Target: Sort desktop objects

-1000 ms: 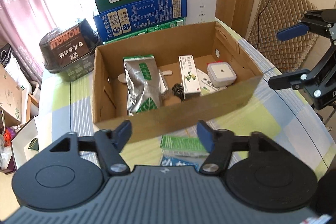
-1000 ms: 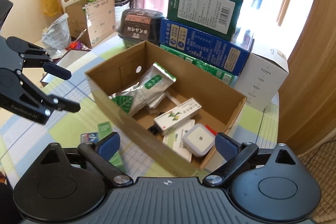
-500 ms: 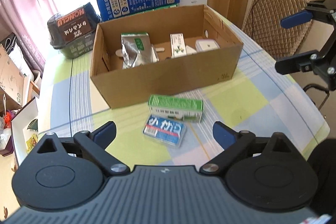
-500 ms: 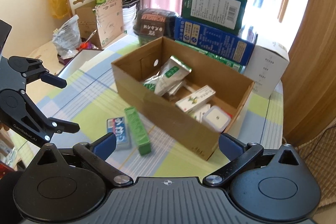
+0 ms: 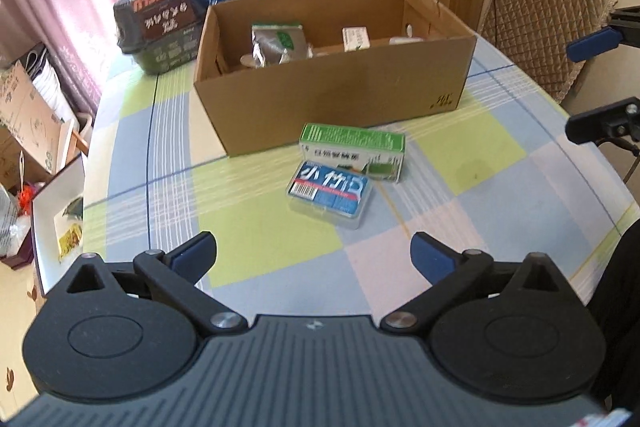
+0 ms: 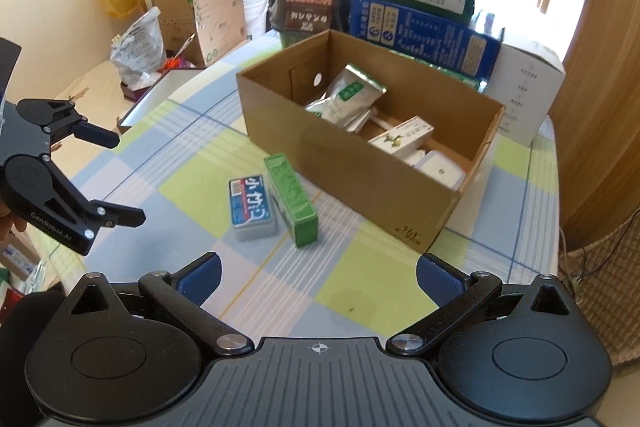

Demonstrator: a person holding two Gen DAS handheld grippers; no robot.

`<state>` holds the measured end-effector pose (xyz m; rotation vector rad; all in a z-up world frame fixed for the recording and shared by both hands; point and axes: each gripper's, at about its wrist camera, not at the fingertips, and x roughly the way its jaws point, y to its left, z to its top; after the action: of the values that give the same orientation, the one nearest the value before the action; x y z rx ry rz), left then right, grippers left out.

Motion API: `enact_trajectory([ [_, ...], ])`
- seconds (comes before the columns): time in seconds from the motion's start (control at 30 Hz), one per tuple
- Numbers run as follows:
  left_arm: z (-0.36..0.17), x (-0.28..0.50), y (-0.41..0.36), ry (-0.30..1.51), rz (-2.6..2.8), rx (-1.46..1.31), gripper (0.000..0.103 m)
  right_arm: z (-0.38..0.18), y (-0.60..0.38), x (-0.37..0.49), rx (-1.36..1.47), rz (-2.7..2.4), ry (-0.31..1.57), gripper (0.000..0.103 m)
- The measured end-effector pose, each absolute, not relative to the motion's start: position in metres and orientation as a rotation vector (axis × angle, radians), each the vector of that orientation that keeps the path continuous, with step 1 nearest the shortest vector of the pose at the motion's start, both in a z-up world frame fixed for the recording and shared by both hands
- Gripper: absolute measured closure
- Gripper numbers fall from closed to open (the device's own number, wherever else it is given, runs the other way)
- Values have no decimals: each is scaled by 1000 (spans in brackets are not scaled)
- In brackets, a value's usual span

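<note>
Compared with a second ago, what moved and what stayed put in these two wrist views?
Both tools drew back from the cardboard box. The left tool has just been opening its jaws wider, nothing between them; the right tool is open and empty too. The green carton, blue pack and the box contents stayed put.

Both grippers have pulled back from the cardboard box (image 5: 336, 95), which now sits farther off in each wrist view, its contents mostly hidden behind the near wall in the left wrist view. The green carton (image 5: 352, 147) and the blue-labelled case (image 5: 330, 193), a second ago barely showing at the foot of the box, now lie in full view on the checked tablecloth (image 5: 272, 227), touching each other, just in front of the box. The left gripper (image 5: 314, 255) has just been opening and stands wide with nothing between its jaws. The right gripper (image 6: 318, 275) has also spread a little wider, empty.
</note>
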<state>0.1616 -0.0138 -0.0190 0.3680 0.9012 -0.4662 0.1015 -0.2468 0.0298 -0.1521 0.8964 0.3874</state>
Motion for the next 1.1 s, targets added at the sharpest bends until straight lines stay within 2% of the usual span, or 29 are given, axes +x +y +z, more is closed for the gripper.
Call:
enact_trajectory([
  [0.7,-79,202,-25,950,-617,477,2,-40,-217,144,-265,484,984,3],
  [1.1,-115,241,-44,971,-715,514,2,-75,-202,186,-310,532,999,33],
])
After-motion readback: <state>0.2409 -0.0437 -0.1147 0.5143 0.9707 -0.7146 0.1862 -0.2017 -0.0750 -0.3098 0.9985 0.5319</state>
